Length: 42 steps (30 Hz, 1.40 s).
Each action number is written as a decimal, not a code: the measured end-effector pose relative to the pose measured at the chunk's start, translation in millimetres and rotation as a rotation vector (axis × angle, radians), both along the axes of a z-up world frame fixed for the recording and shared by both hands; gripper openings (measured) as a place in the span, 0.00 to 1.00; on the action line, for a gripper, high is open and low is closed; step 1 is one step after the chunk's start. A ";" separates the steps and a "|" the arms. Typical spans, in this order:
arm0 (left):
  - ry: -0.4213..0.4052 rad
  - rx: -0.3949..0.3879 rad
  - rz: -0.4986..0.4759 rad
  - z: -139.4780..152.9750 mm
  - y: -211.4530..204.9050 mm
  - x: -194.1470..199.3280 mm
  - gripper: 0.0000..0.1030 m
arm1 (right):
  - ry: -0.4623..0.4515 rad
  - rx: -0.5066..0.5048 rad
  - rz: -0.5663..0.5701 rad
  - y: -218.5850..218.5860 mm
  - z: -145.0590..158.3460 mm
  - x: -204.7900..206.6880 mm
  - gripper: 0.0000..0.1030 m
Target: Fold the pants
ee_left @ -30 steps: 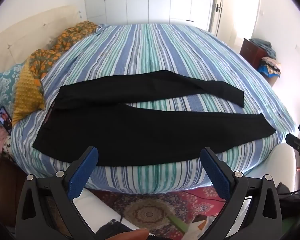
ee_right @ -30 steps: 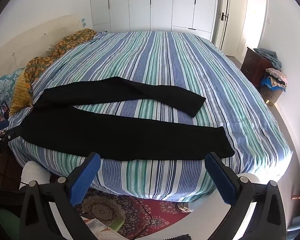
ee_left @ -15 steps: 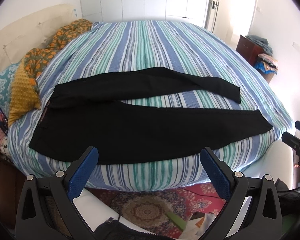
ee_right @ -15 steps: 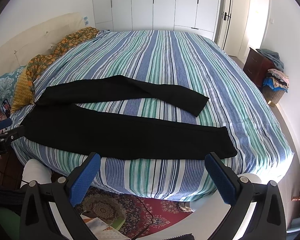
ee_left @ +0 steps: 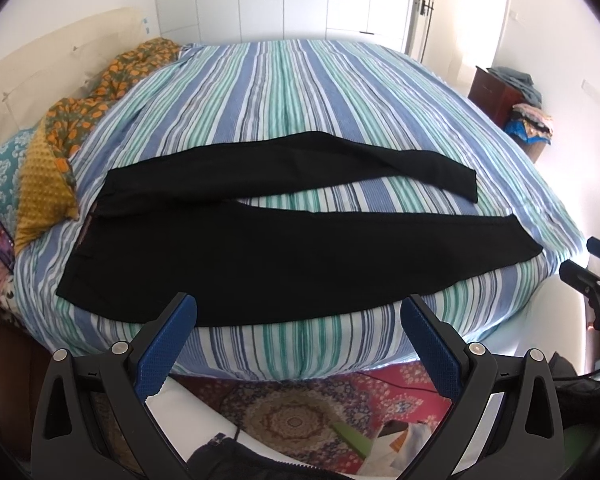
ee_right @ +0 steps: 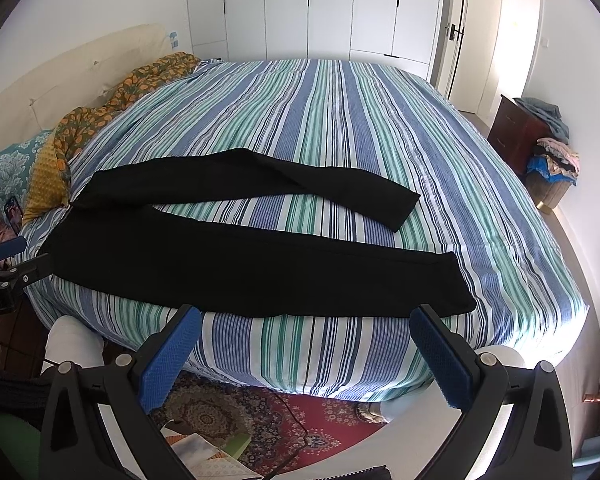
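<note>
- My left gripper (ee_left: pixel 298 328), black frame with blue textured pads, jaws spread wide, nothing between them; it hovers off the near edge of the bed, touching nothing.
- My right gripper (ee_right: pixel 306 340), same build, also wide apart and empty, hangs short of the mattress edge near the leg ends.
- Black fabric pants (ee_left: pixel 284 256) lie flat across the near part of the bed, waist toward the pillows on the left, legs running right.
- Near leg sits along the bed's edge, its outer side drooping slightly over; far leg (ee_right: pixel 268 178) angles away, a wedge of cover showing between them.
- Blue, green and white striped bed cover (ee_left: pixel 300 92) underneath.
- Orange-patterned blanket (ee_left: pixel 100 96) and mustard knobbly cushion (ee_left: pixel 44 184) bunched by the headboard.
- Red patterned rug (ee_right: pixel 236 408) on the floor below me.
</note>
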<state>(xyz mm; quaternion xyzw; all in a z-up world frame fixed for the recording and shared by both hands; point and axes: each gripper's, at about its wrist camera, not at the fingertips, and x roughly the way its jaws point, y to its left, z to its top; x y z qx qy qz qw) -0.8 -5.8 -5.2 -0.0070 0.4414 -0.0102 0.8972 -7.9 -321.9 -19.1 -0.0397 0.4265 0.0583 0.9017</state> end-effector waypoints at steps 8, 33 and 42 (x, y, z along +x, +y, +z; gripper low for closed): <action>0.003 -0.002 -0.001 0.4 -0.2 -0.4 0.99 | -0.004 -0.001 0.004 1.4 0.5 -0.1 1.00; 0.012 -0.005 -0.010 -3.4 -1.9 1.8 0.99 | 0.008 0.002 0.004 2.0 -5.1 1.5 1.00; 0.013 -0.005 -0.011 -3.3 -1.8 2.0 0.99 | 0.009 0.003 0.002 2.0 -5.9 1.7 1.00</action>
